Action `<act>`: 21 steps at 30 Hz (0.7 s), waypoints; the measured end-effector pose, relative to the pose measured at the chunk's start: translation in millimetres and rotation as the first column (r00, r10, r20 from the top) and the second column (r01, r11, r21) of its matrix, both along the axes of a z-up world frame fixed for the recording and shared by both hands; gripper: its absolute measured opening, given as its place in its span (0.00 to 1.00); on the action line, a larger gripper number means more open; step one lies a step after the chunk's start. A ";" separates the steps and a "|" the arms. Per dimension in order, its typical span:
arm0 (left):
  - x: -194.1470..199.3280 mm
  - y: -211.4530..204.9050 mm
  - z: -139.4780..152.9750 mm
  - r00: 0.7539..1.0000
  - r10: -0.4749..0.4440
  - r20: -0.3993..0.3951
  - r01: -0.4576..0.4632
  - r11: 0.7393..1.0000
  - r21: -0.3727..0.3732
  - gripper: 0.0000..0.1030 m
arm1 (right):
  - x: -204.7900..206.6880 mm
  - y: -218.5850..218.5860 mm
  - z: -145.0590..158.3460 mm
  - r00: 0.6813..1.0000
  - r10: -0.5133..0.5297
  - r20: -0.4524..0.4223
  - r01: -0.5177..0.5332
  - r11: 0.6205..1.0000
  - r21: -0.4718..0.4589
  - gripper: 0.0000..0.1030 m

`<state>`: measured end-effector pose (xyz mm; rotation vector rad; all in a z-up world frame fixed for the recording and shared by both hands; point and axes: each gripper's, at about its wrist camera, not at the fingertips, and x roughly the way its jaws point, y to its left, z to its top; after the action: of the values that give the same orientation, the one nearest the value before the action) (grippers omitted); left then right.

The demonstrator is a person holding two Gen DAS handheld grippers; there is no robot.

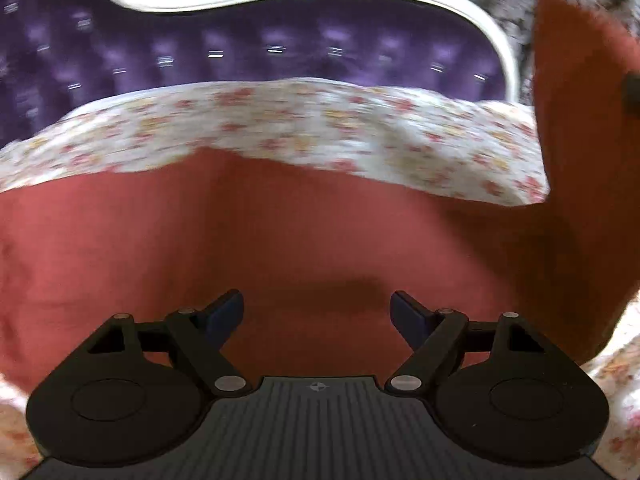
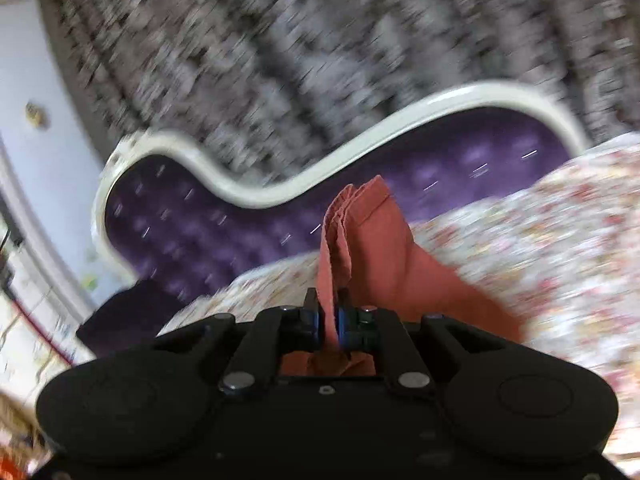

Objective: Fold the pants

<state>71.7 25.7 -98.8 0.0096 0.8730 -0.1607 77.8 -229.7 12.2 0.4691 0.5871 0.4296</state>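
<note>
Red pants [image 1: 280,240] lie spread on the flowery bed cover [image 1: 320,128], just past the left gripper [image 1: 316,312], wide open and empty. Only the right view shows the right gripper [image 2: 330,320] pinching a lifted bunch of them.

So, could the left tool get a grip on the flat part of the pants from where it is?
Probably yes: the left tool is open just above the flat red pants, with nothing between them.
</note>
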 end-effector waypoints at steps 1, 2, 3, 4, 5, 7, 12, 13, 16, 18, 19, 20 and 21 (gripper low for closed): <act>-3.9 12.8 2.0 1.000 0.025 0.006 -0.025 1.000 0.007 0.77 | 3.5 17.2 -7.7 1.000 0.024 -0.004 -0.024 1.000 -0.020 0.10; -6.7 22.9 3.6 0.999 0.046 0.010 -0.046 0.999 0.014 0.77 | 7.4 34.8 -17.5 0.999 0.041 -0.015 -0.042 0.998 -0.047 0.10; -9.5 33.3 5.1 0.998 0.069 0.013 -0.069 0.997 0.023 0.77 | 10.1 51.2 -28.8 0.998 0.059 -0.032 -0.061 0.995 -0.074 0.10; -11.6 42.9 6.3 0.996 0.090 0.012 -0.090 0.996 0.026 0.77 | 13.5 67.2 -41.5 0.996 0.077 -0.055 -0.082 0.992 -0.100 0.10; -11.8 50.4 7.2 0.994 0.108 0.009 -0.109 0.994 0.024 0.77 | 15.3 79.0 -52.1 0.993 0.089 -0.075 -0.098 0.988 -0.119 0.10; -14.6 65.0 6.9 0.990 0.140 0.000 -0.140 0.990 0.011 0.77 | 18.3 103.5 -76.2 0.985 0.118 -0.124 -0.137 0.977 -0.163 0.10; -20.6 82.1 9.4 0.984 0.176 -0.012 -0.176 0.984 -0.020 0.77 | 11.3 137.4 -107.9 0.972 0.170 -0.159 -0.207 0.944 -0.256 0.17; -20.9 83.3 11.2 0.984 0.178 -0.008 -0.178 0.984 -0.023 0.77 | 8.9 140.1 -109.2 0.972 0.184 -0.146 -0.216 0.943 -0.253 0.21; -20.4 80.4 19.3 0.985 0.173 0.018 -0.173 0.984 -0.035 0.77 | 10.3 141.7 -105.0 0.967 0.228 -0.116 -0.248 0.945 -0.215 0.39; -20.7 73.0 26.4 0.986 0.164 0.041 -0.162 0.986 -0.044 0.77 | 4.5 131.7 -94.0 0.970 0.229 -0.086 -0.242 0.950 -0.196 0.38; -18.4 68.3 28.8 0.986 0.156 0.052 -0.154 0.987 -0.046 0.77 | 6.3 127.9 -89.1 0.973 0.215 -0.079 -0.226 0.955 -0.191 0.38; -16.4 62.4 31.4 0.988 0.144 0.062 -0.141 0.989 -0.046 0.78 | 6.0 118.6 -84.6 0.979 0.191 -0.076 -0.202 0.962 -0.182 0.38; -13.3 55.4 32.9 0.990 0.126 0.068 -0.123 0.991 -0.048 0.78 | 7.1 107.8 -81.5 0.984 0.164 -0.075 -0.175 0.970 -0.171 0.38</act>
<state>58.4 81.2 -65.9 -0.0795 0.7971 -0.0615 85.0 -121.9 -69.2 0.2628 0.7200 0.5228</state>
